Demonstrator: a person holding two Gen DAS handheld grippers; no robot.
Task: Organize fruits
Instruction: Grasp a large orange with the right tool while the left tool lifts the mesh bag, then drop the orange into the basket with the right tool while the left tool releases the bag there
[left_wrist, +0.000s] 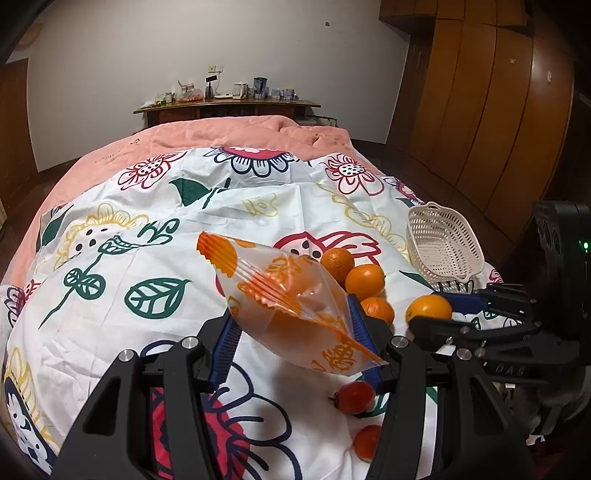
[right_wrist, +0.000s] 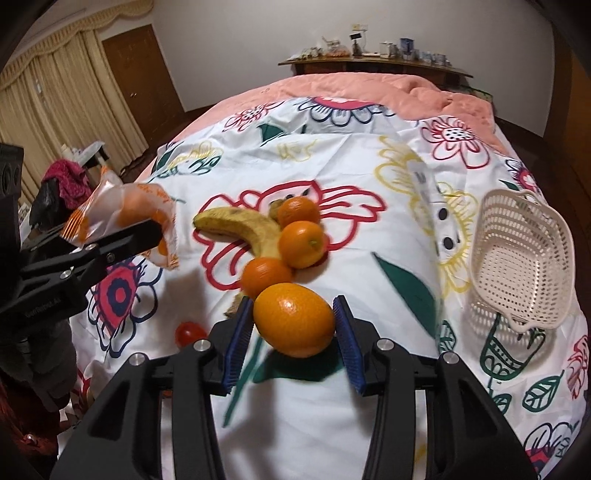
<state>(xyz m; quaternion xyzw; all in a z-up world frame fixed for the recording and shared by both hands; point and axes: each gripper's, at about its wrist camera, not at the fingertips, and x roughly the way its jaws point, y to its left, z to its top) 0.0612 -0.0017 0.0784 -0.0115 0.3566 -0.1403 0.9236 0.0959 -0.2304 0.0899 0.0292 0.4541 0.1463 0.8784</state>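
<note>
A: Where's the big round orange (right_wrist: 293, 319)?
B: Clamped in the right gripper (right_wrist: 293, 332), above the flowered sheet (right_wrist: 369, 166).
A: And the left gripper (left_wrist: 295, 325)?
B: Grasping an orange-printed clear plastic bag (left_wrist: 288, 302) (lifted off the bed).

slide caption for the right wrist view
Right gripper clamps an orange above the floral sheet, white basket nearby.

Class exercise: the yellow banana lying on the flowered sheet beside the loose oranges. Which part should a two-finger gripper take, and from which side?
Probably the free end of the banana, on the left in the right wrist view, approached from above with the fingers across its narrow width. Its other end is hemmed in by the oranges, which leave little room there.
</note>
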